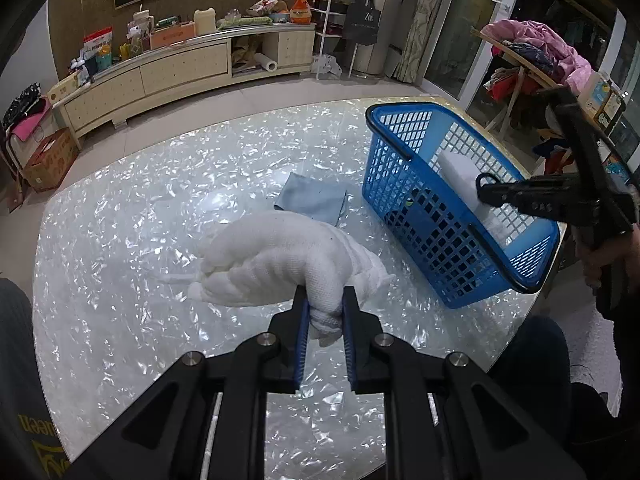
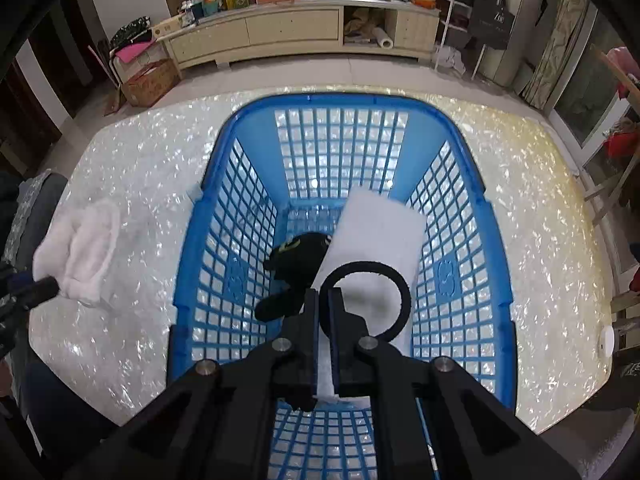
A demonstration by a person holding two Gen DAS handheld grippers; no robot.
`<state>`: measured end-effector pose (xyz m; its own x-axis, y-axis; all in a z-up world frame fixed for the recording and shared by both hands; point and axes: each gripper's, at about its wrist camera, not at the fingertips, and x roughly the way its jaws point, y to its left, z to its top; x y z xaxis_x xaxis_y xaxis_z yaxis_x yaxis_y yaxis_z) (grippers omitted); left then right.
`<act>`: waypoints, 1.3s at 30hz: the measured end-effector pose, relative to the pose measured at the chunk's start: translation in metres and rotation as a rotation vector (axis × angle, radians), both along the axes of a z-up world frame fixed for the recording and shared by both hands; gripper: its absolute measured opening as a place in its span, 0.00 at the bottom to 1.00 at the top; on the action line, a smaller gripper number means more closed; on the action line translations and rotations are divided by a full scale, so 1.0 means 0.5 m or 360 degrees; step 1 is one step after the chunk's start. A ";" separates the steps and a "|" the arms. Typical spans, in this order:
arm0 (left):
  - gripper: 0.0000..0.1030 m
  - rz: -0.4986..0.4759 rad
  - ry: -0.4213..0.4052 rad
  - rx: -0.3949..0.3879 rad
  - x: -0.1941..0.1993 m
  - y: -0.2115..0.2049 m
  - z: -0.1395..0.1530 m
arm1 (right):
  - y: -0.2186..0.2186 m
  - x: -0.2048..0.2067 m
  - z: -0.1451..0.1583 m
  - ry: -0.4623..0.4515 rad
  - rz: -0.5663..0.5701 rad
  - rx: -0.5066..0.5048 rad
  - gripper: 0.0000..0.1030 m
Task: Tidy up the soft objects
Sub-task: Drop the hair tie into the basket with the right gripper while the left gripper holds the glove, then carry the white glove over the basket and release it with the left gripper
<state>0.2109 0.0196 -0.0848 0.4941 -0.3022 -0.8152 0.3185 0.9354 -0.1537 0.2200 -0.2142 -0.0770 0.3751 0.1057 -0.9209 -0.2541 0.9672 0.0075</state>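
Towel [image 1: 280, 256], white and bunched, hung clamped in the left gripper [image 1: 326, 308] over a pearly table [image 1: 120, 240]; a blue cloth [image 1: 312, 200] lay beside the basket [image 1: 404, 204], above which the right gripper [image 2: 324, 300] pinched a black ring [image 2: 400, 284]. Cluttered cabinets [image 1: 180, 68] lined the wall.

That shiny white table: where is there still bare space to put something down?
The table is bare on the wide stretch left of the white cloth in the left gripper, and on the far strip beyond the blue cloth. The basket side is crowded; inside it, the white sponge and a black item fill most of the floor.
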 end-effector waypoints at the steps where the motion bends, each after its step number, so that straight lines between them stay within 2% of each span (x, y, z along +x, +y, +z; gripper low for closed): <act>1: 0.13 -0.0001 -0.0003 0.0000 -0.002 0.001 0.000 | 0.000 0.000 -0.004 0.0009 0.0001 0.0001 0.04; 4: 0.13 -0.0004 -0.0011 0.0006 -0.007 -0.003 0.009 | 0.003 -0.001 -0.009 0.0024 0.0001 0.0006 0.05; 6: 0.13 -0.0004 -0.0015 0.0014 -0.010 -0.006 0.014 | 0.000 -0.004 -0.003 0.0017 -0.0002 0.0014 0.17; 8: 0.13 -0.0003 -0.0019 0.0023 -0.015 -0.011 0.021 | -0.003 -0.009 0.007 -0.0003 -0.0008 0.0028 0.49; 13: 0.13 -0.0014 -0.0044 0.0039 -0.030 -0.033 0.046 | -0.021 -0.035 0.032 -0.0057 0.0002 0.0036 0.56; 16: 0.13 -0.0033 -0.0070 0.0046 -0.041 -0.053 0.063 | -0.028 -0.054 0.045 -0.0089 0.0009 0.0037 0.73; 18: 0.13 -0.0051 -0.0085 0.0049 -0.047 -0.068 0.077 | -0.033 -0.068 0.054 -0.0114 0.0016 0.0040 0.77; 20: 0.13 -0.0073 -0.0106 0.0056 -0.052 -0.087 0.093 | -0.042 -0.085 0.062 -0.0131 0.0016 0.0038 0.87; 23: 0.13 -0.0099 -0.0136 0.0073 -0.057 -0.120 0.115 | -0.058 -0.095 0.068 -0.0148 0.0022 0.0055 0.92; 25: 0.13 -0.0119 -0.0154 0.0081 -0.059 -0.140 0.129 | -0.075 -0.104 0.072 -0.0161 0.0013 0.0071 1.00; 32: 0.13 -0.0201 -0.0202 0.0117 -0.058 -0.233 0.172 | -0.126 -0.124 0.080 -0.0220 -0.0020 0.0119 1.00; 39: 0.13 -0.0308 -0.0213 0.0152 -0.035 -0.335 0.184 | -0.162 -0.137 0.088 -0.0273 -0.0017 0.0148 1.00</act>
<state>0.1934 -0.1480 0.0072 0.5398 -0.3263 -0.7759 0.5046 0.8632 -0.0119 0.1514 -0.2951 -0.0331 0.5272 0.1822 -0.8300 -0.2487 0.9671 0.0543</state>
